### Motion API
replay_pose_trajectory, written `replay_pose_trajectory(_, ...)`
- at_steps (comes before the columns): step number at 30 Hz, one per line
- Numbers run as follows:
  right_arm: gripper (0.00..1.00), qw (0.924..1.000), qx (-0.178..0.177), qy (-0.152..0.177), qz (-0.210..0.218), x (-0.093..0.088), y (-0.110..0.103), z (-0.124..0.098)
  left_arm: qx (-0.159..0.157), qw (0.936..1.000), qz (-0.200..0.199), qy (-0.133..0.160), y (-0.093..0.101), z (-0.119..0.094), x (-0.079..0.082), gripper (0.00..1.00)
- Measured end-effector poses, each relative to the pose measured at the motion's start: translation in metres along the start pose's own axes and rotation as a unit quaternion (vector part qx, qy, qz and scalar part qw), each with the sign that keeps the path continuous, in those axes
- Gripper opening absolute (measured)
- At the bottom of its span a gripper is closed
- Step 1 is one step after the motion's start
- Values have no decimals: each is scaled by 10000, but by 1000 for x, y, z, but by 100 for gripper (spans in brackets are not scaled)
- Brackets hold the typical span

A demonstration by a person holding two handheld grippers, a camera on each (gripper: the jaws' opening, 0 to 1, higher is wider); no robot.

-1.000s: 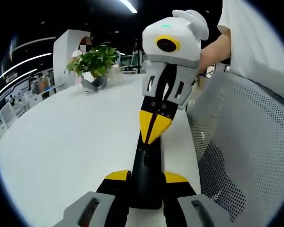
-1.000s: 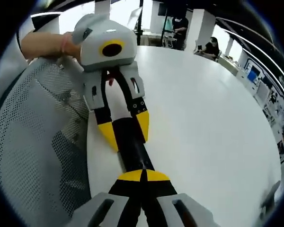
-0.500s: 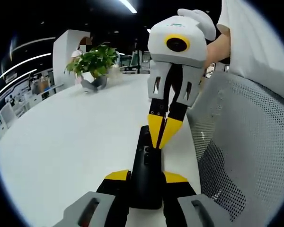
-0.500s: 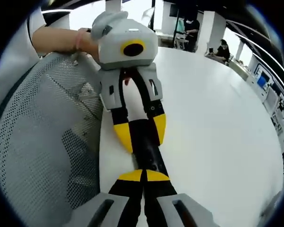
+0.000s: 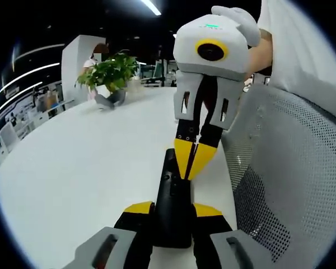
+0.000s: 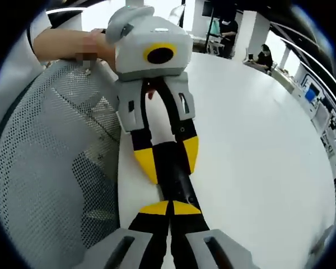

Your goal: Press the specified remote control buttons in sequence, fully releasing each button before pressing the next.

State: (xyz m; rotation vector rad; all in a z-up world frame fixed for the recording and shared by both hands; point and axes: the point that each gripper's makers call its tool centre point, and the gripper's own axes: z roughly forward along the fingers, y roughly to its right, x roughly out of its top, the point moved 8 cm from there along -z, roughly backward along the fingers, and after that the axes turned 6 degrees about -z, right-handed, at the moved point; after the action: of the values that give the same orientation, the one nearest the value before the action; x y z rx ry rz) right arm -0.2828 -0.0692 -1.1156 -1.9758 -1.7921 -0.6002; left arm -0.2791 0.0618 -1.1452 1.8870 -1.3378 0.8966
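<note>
A slim black remote (image 5: 171,193) lies lengthwise above the white table, and my left gripper (image 5: 172,209) is shut on its near end, a yellow pad on each side. My right gripper (image 5: 190,167) comes down from above, jaws shut, its yellow tips resting on the remote's face near the buttons. In the right gripper view my right gripper (image 6: 169,208) is shut with its tips on the remote (image 6: 177,182). Beyond it the left gripper (image 6: 166,158) clamps the remote between its yellow pads. Whether a button is pushed in cannot be told.
The white table (image 5: 78,168) stretches to the left, with a potted plant (image 5: 109,72) at its far end. A grey mesh chair back (image 5: 285,174) stands close on the right, and it is the chair back (image 6: 45,168) in the other view. A person's hand (image 6: 73,45) holds the left gripper.
My right gripper has shifted from covering the remote's far end to partway down its face, and the far end has come into sight. The left gripper has held still.
</note>
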Motion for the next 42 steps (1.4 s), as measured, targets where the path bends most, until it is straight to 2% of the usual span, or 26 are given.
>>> replay_pose_trajectory(2,0,9996,187,-38,218,-2,1,-1,-51,10000,-70,33,1,0,0,25)
replay_pose_trajectory(5,0,9998,125,-140,30,-3,4,-4,-57,10000,-54,33,2,0,0,25)
replay_pose_trajectory(12,0,9999,86,-121,-39,-1,10,-4,-200,9998,-54,24,6,0,-1,25)
replay_pose_trajectory(16,0,9996,210,-156,-142,3,7,0,-240,9997,-8,7,7,1,-1,25)
replay_pose_trajectory(18,0,9989,177,-241,-353,4,7,0,-251,9997,-20,16,7,2,-1,25)
replay_pose_trajectory(20,0,9951,181,-391,-889,4,5,0,-265,9996,-5,16,7,2,-1,25)
replay_pose_trajectory(22,0,9909,113,-548,-1224,6,4,1,-268,9996,4,14,6,2,-1,25)
replay_pose_trajectory(24,0,9872,54,-652,-1452,8,2,1,-274,9996,-1,17,6,3,-1,25)
replay_pose_trajectory(26,0,9869,15,-642,-1481,8,0,2,-278,9996,-6,18,6,3,0,25)
replay_pose_trajectory(28,0,9918,-7,-480,-1185,5,2,1,-276,9996,4,14,6,3,0,25)
replay_pose_trajectory(29,0,9963,44,-346,-782,4,4,0,-276,9996,6,14,6,3,0,25)
replay_pose_trajectory(32,0,9996,182,-125,-176,1,8,-3,-268,9996,7,15,6,3,0,25)
replay_pose_trajectory(37,0,9993,215,-244,-197,-4,15,-6,-275,9996,13,13,6,3,0,25)
replay_pose_trajectory(39,0,9994,156,-227,-189,-3,18,-6,-280,9996,17,11,6,3,0,25)
replay_pose_trajectory(42,0,9996,245,-154,-47,2,22,-3,-276,9996,23,10,6,3,0,25)
